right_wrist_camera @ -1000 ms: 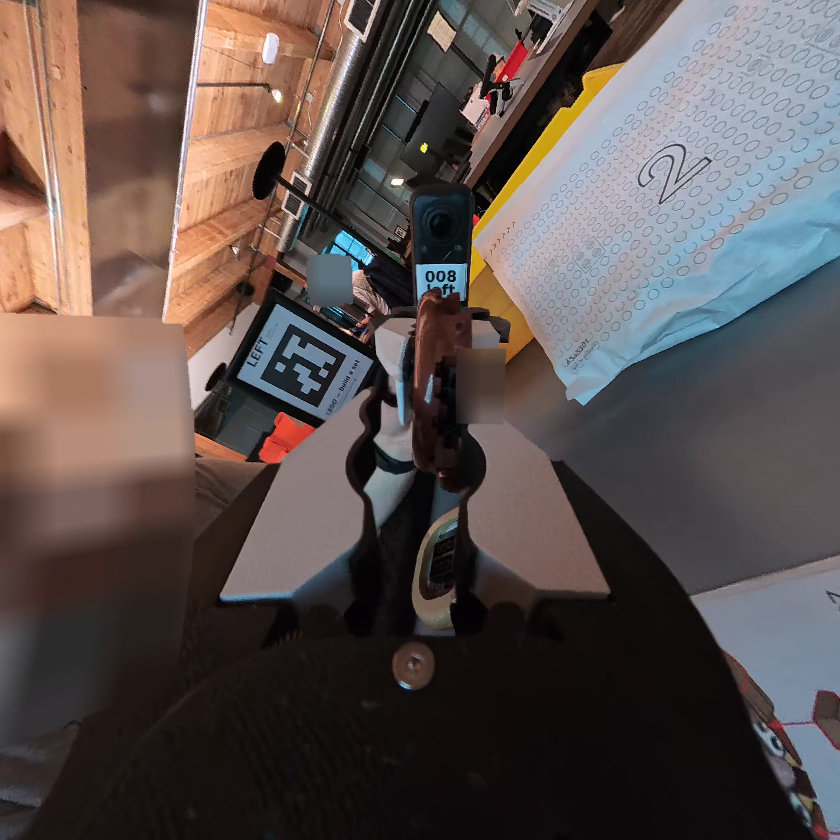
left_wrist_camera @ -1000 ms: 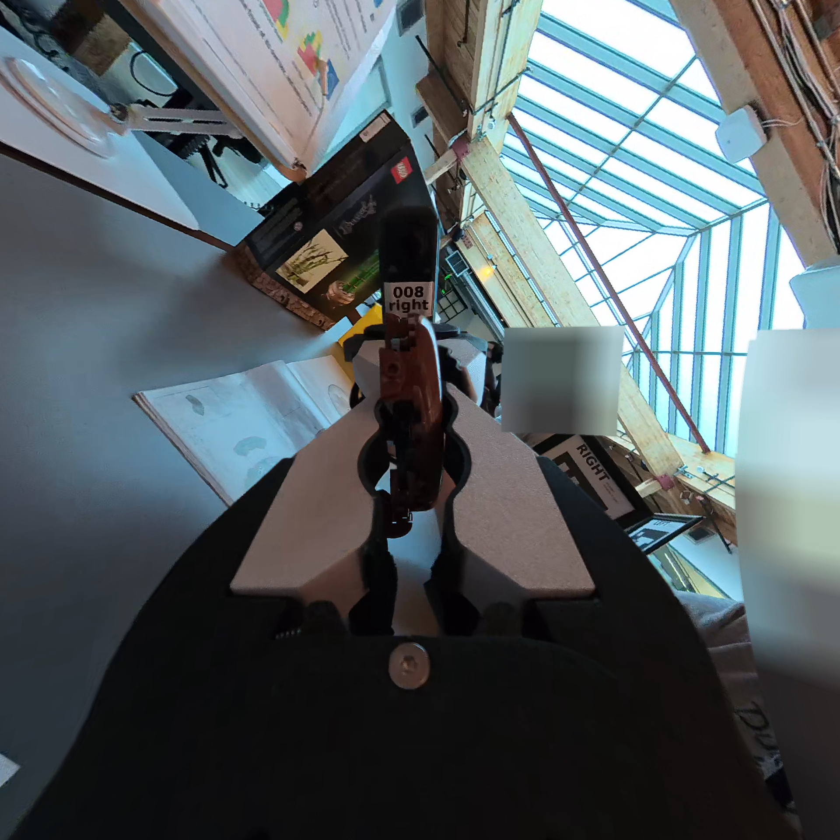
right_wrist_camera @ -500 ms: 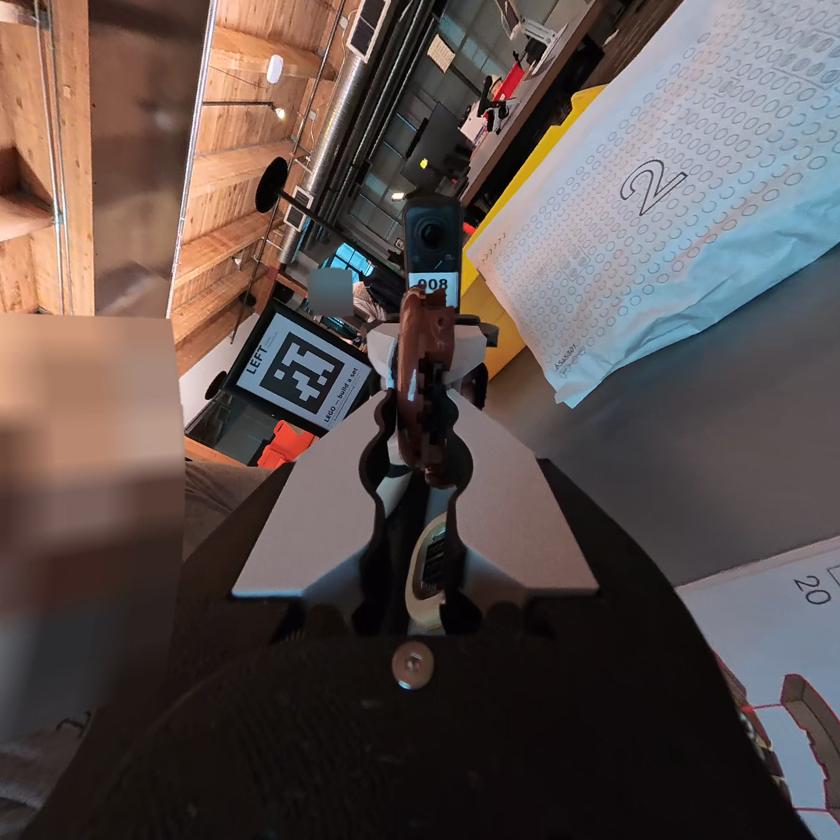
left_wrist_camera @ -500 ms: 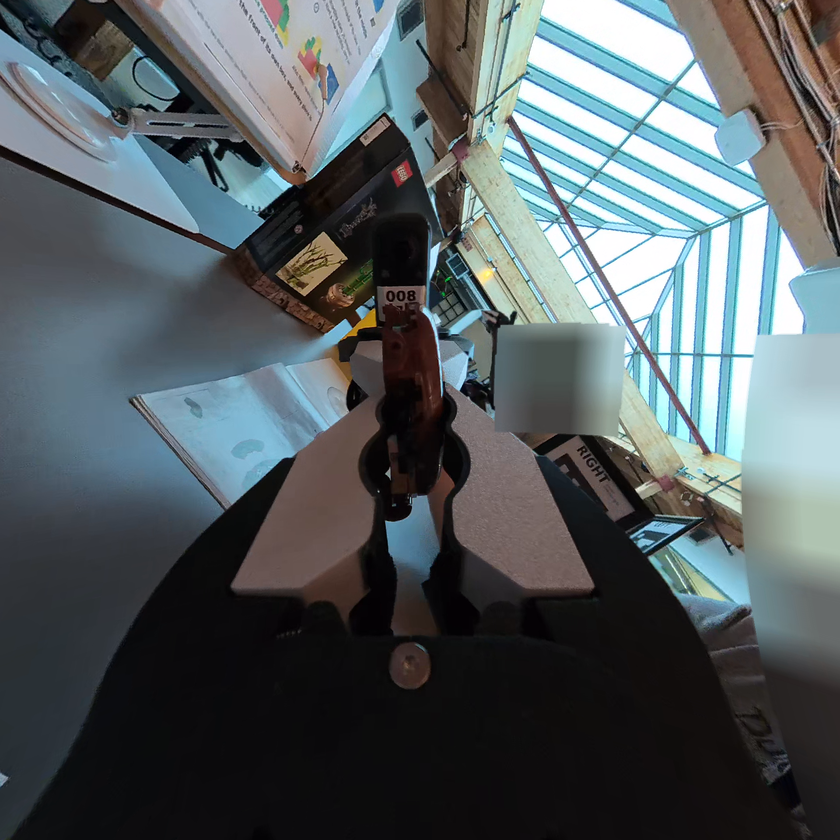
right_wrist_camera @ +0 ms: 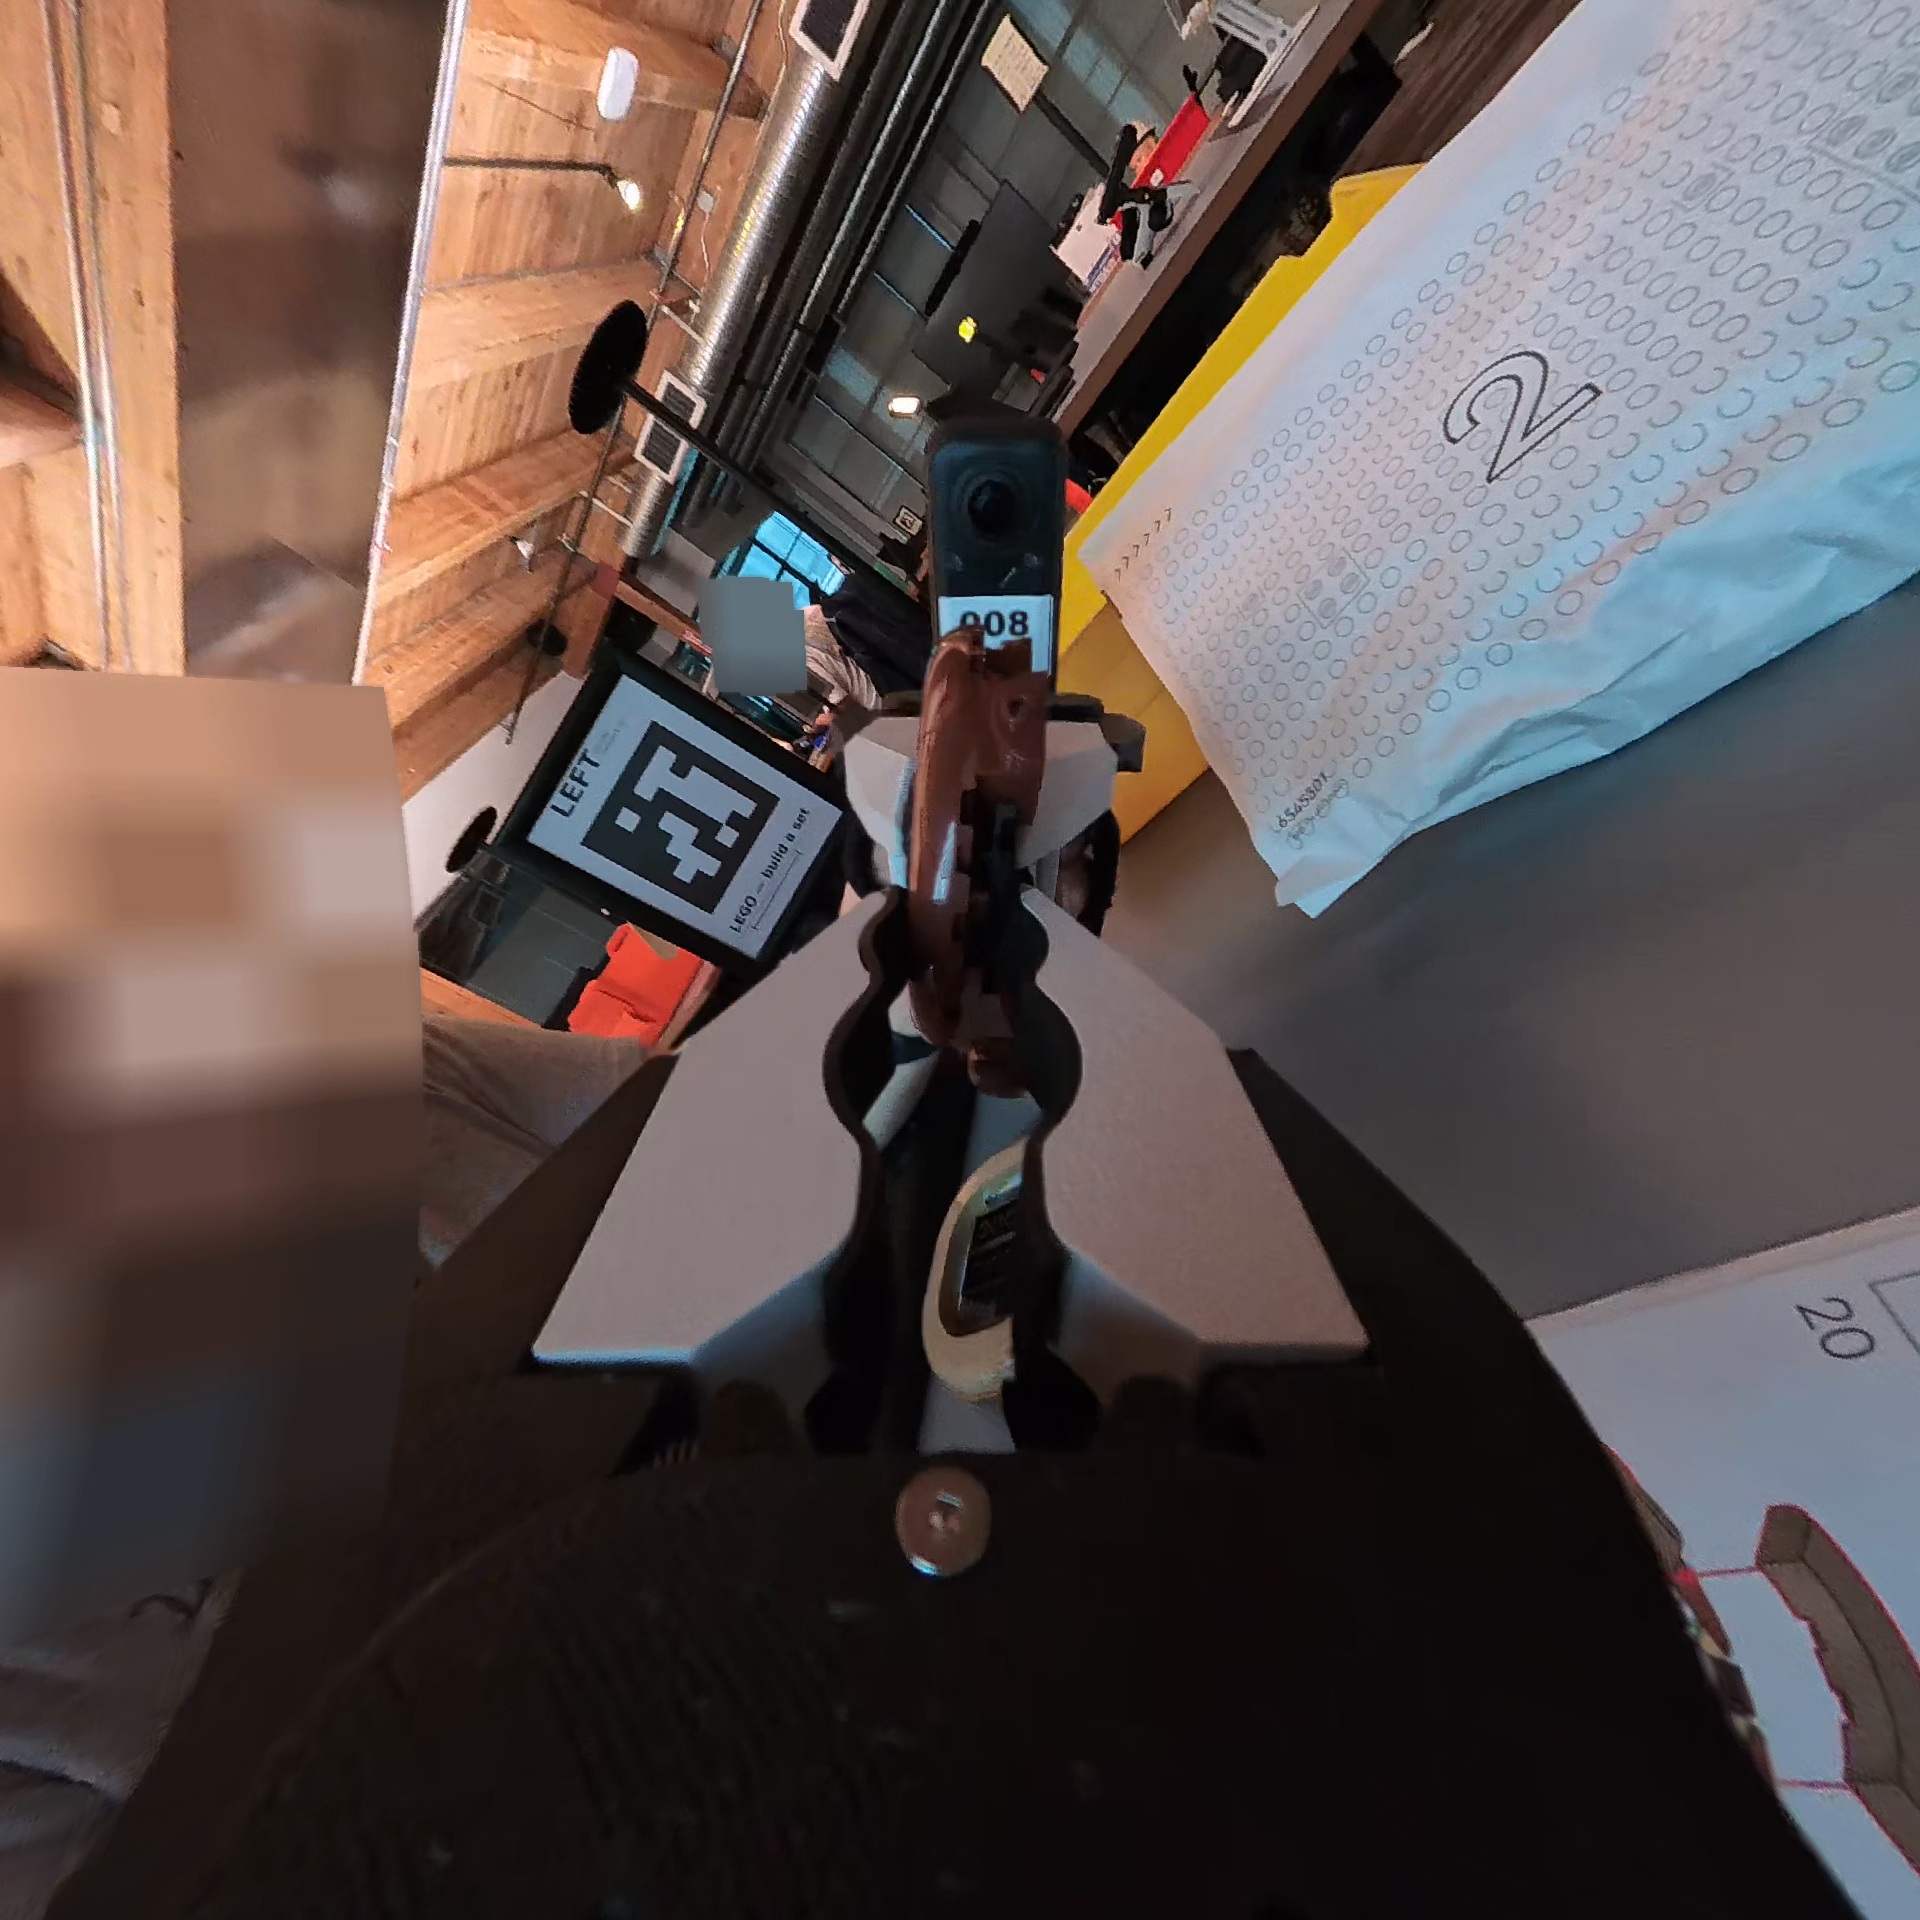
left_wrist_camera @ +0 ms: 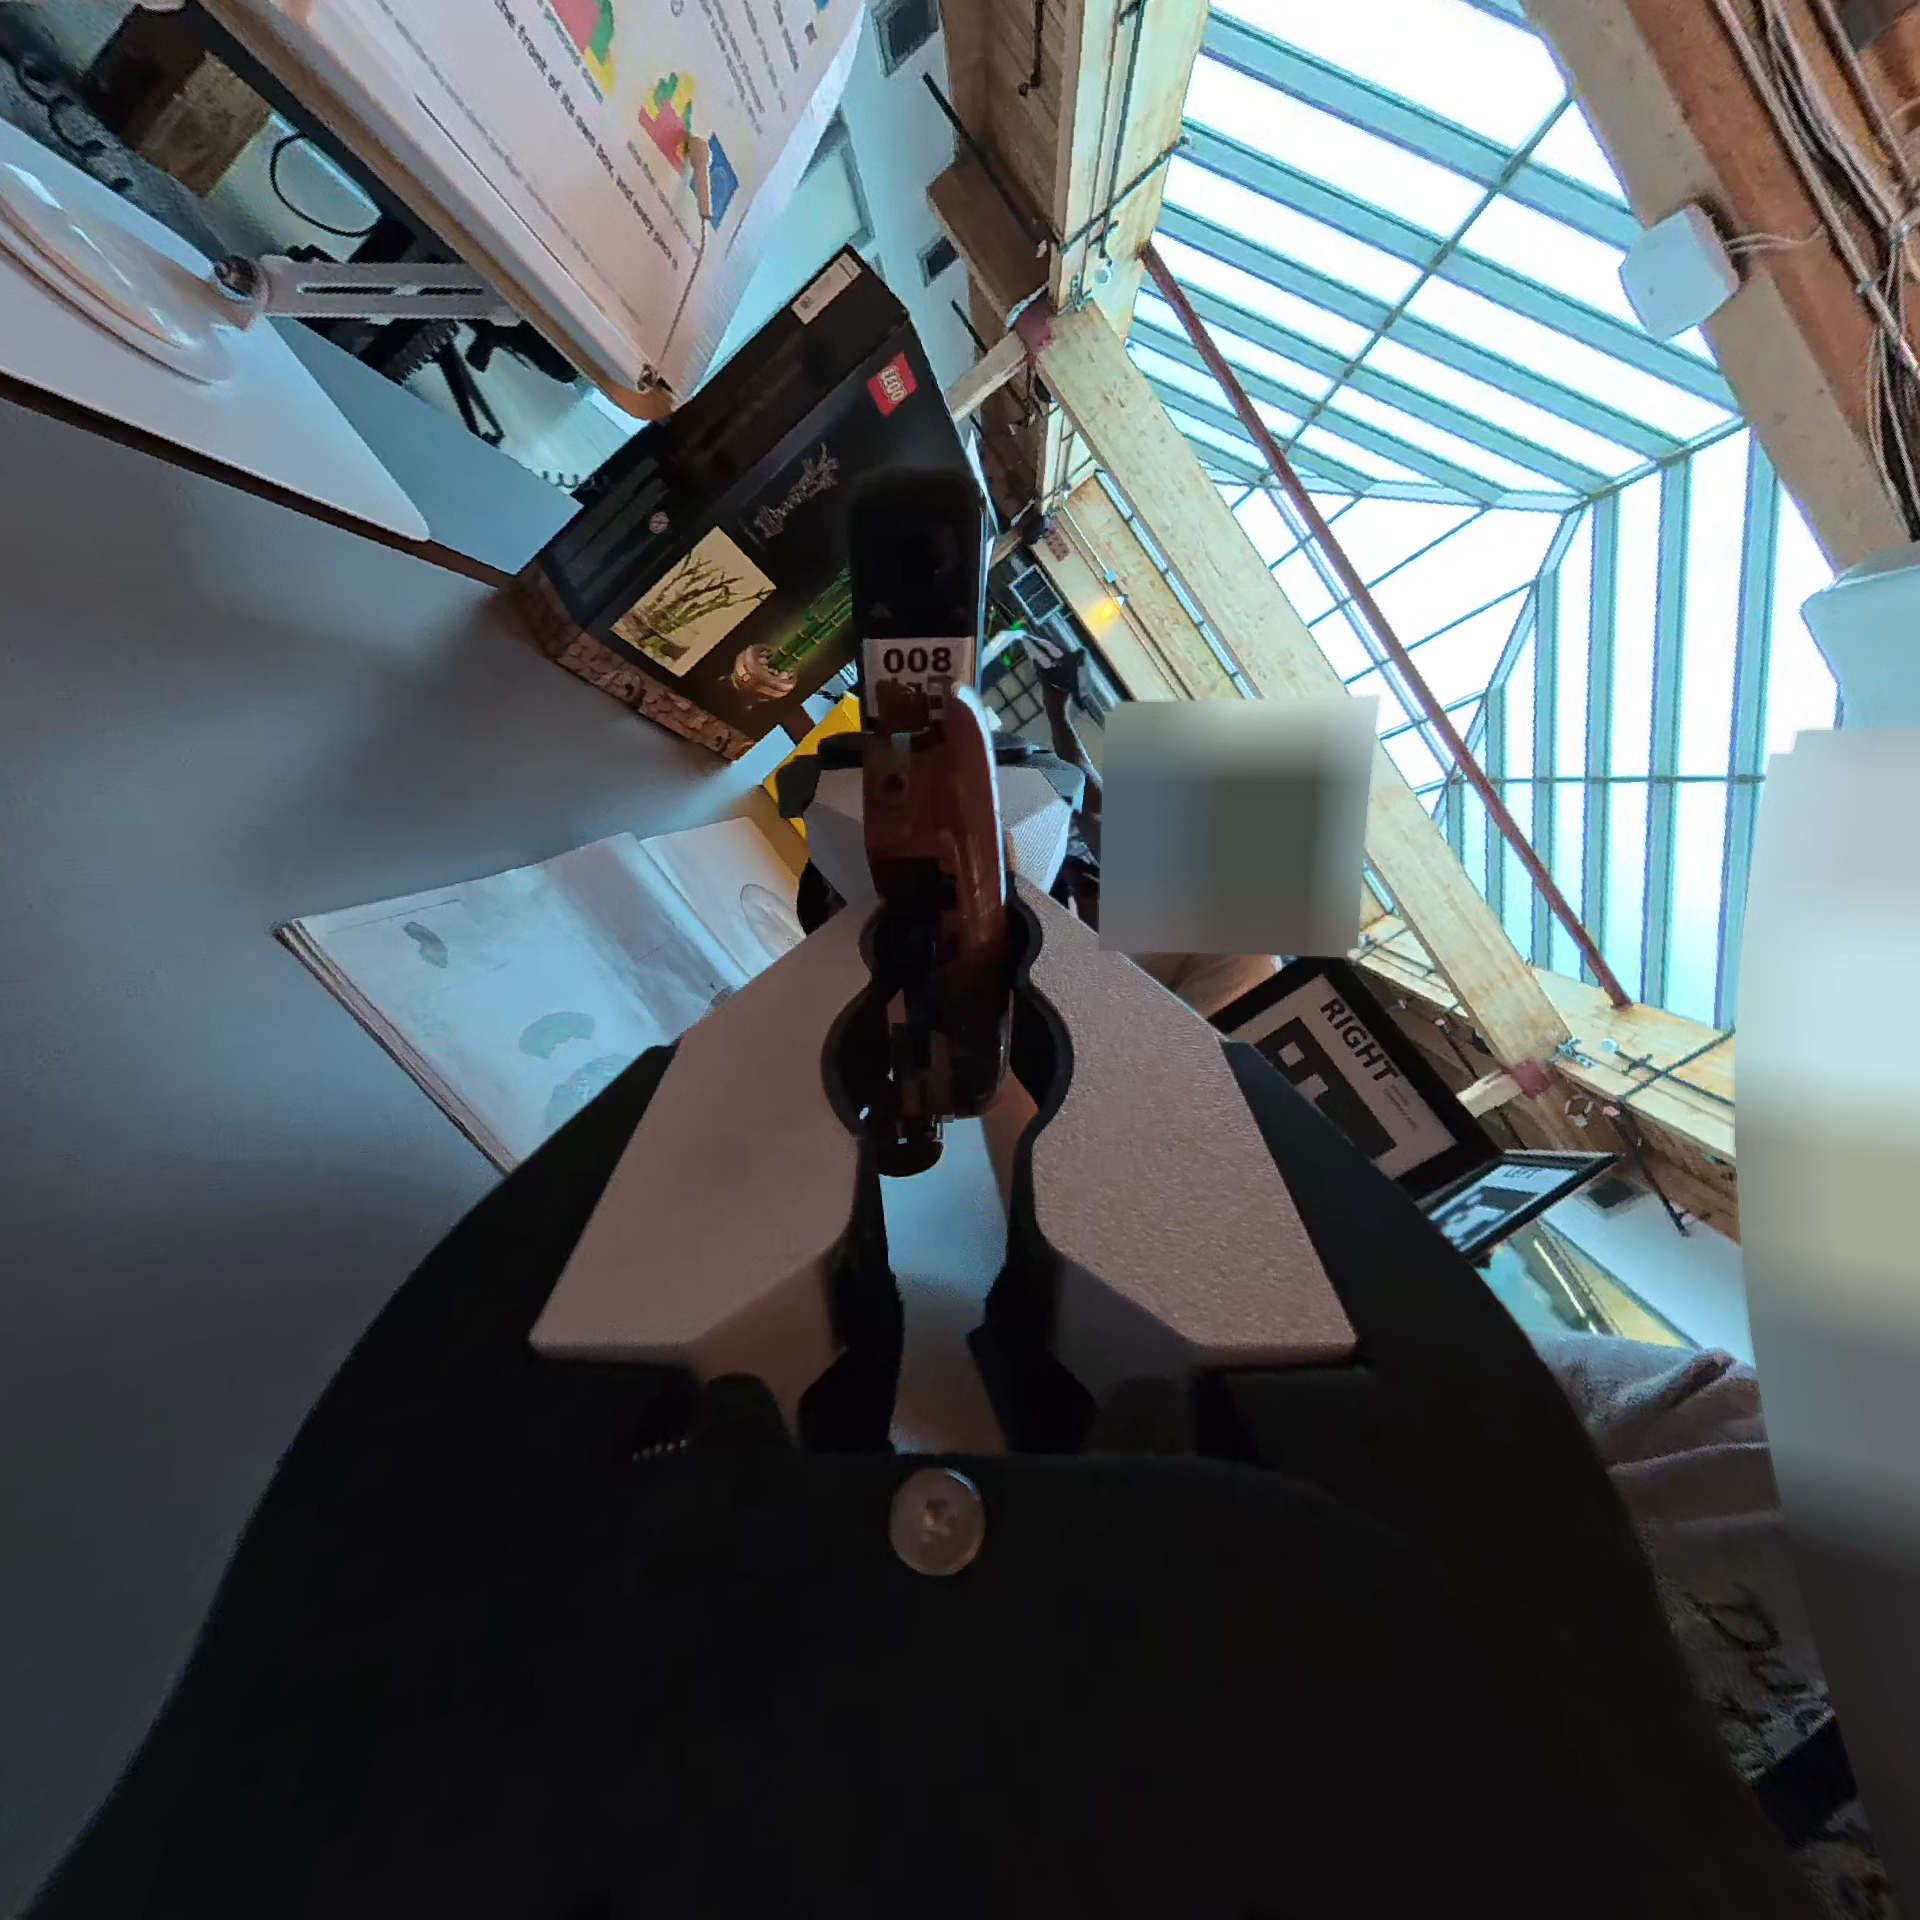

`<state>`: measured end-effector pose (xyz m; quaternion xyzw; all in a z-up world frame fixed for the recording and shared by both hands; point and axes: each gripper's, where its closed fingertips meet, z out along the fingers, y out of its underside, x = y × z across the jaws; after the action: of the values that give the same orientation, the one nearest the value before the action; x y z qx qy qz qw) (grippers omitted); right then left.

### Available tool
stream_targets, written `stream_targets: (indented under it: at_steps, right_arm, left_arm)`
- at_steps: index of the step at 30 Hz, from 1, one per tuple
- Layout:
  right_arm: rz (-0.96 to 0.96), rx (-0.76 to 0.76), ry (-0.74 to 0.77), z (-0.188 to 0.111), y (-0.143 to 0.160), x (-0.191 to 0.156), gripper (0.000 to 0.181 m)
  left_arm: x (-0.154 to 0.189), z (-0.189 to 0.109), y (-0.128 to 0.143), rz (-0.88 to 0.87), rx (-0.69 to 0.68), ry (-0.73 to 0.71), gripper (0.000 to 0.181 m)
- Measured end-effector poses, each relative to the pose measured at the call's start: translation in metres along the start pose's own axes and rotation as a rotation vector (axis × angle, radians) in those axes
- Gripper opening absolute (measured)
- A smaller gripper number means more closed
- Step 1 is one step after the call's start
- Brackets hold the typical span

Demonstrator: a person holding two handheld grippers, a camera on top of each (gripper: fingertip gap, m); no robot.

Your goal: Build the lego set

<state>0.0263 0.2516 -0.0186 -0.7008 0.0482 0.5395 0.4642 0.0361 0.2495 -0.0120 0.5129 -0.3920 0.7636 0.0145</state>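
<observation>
Around the two claws, the grey tabletop (left_wrist_camera: 208,790) carries an open instruction booklet (left_wrist_camera: 540,987) to the left in the left wrist view, and beyond it a dark set box (left_wrist_camera: 727,582) stands on edge with a plant picture and a red logo patch. A yellow bin (right_wrist_camera: 1195,582) and a white paper parts bag (right_wrist_camera: 1558,499) printed with rings and a large numeral lie far right in the right wrist view, with a printed booklet page (right_wrist_camera: 1766,1455) at the near right edge. Two framed marker signs stand nearby, one (right_wrist_camera: 686,821) seen left of the right claw, another (left_wrist_camera: 1351,1081) right of the left claw. Both claws face each other, raised off the tabletop, and share one brown lego assembly (left_wrist_camera: 935,935). The left claw (left_wrist_camera: 940,997) is pressed onto the assembly's near end, its pale fingers (left_wrist_camera: 727,1143) flanking the brick. The right claw (right_wrist_camera: 961,987) pinches the opposite end of the same assembly (right_wrist_camera: 966,831). Each claw's camera post blocks the view straight ahead and bears a small white numbered sticker, partly hidden by the brick. A roll of tape (right_wrist_camera: 977,1278) shows through the gap between the right claw's fingers.
</observation>
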Motion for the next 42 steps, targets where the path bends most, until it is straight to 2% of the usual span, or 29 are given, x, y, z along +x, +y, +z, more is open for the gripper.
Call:
stream_targets:
  at_steps: [1,6,14,19,22,29,33,42]
  right_arm:
    - [-0.006,-0.005,-0.004,-0.001,0.0,-0.002,0.015]
    - [0.004,-0.01,0.004,-0.006,0.0,-0.002,0.015]
    - [0.027,0.007,-0.029,-0.007,-0.001,-0.006,0.018]
    - [0.023,-0.006,0.0,-0.008,0.0,-0.002,0.016]
    - [0.02,-0.024,-0.009,-0.009,0.003,-0.005,0.015]
    - [-0.01,-0.042,-0.008,-0.008,0.004,-0.01,0.016]
    - [0.001,-0.035,-0.009,-0.009,0.004,-0.009,0.016]
    - [-0.014,-0.034,-0.018,-0.007,0.004,-0.009,0.016]
  left_arm:
    - [0.002,0.001,0.0,-0.001,0.003,0.014,0.015]
    - [0.006,0.002,0.002,-0.086,-0.001,0.091,0.026]
    - [0.004,0.002,0.006,-0.045,-0.045,0.054,0.015]
    - [0.002,0.002,0.009,-0.013,-0.059,0.03,0.015]
    - [0.009,0.004,0.005,-0.029,-0.019,0.069,0.019]
    - [0.012,0.004,0.007,-0.007,-0.033,0.068,0.018]
    - [0.012,0.004,0.007,-0.019,-0.031,0.076,0.023]
    - [0.009,0.003,0.007,0.003,-0.046,0.043,0.017]
